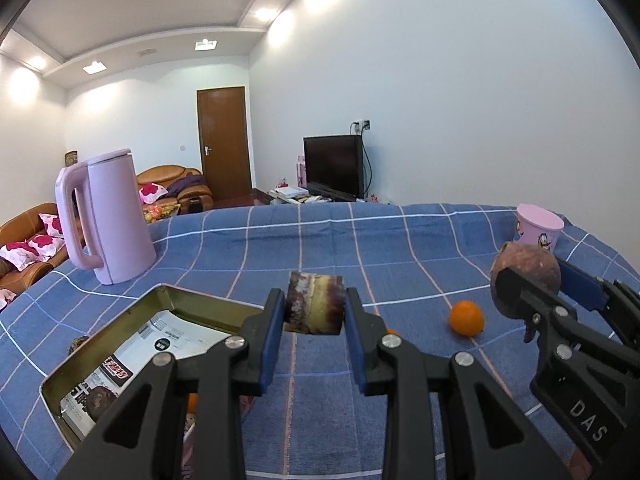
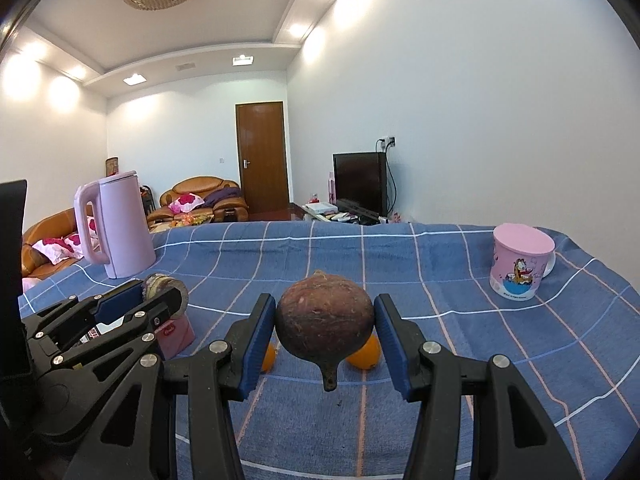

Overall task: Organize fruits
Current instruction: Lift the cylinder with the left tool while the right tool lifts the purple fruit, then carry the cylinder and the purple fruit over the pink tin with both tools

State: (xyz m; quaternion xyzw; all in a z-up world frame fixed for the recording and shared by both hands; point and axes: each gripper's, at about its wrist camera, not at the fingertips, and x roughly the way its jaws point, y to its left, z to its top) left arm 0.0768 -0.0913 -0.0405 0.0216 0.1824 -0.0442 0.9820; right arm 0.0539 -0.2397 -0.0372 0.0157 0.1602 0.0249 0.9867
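Observation:
My left gripper (image 1: 315, 307) is shut on a short purple and yellow sugarcane piece (image 1: 315, 302), held above the blue checked cloth (image 1: 320, 240) beside a metal tin tray (image 1: 168, 300). My right gripper (image 2: 325, 322) is shut on a round brown fruit (image 2: 325, 320) with a stem pointing down; it also shows in the left wrist view (image 1: 524, 276). An orange (image 1: 466, 317) lies on the cloth between the grippers. In the right wrist view two oranges (image 2: 366, 354) sit partly hidden behind the brown fruit. The left gripper also shows in the right wrist view (image 2: 160, 296).
A pink kettle (image 1: 106, 216) stands at the back left of the table. A pink cartoon mug (image 2: 520, 264) stands at the back right. A small pink box (image 2: 176, 334) lies under the left gripper. The tin tray holds printed paper. The table's far edge runs behind the kettle.

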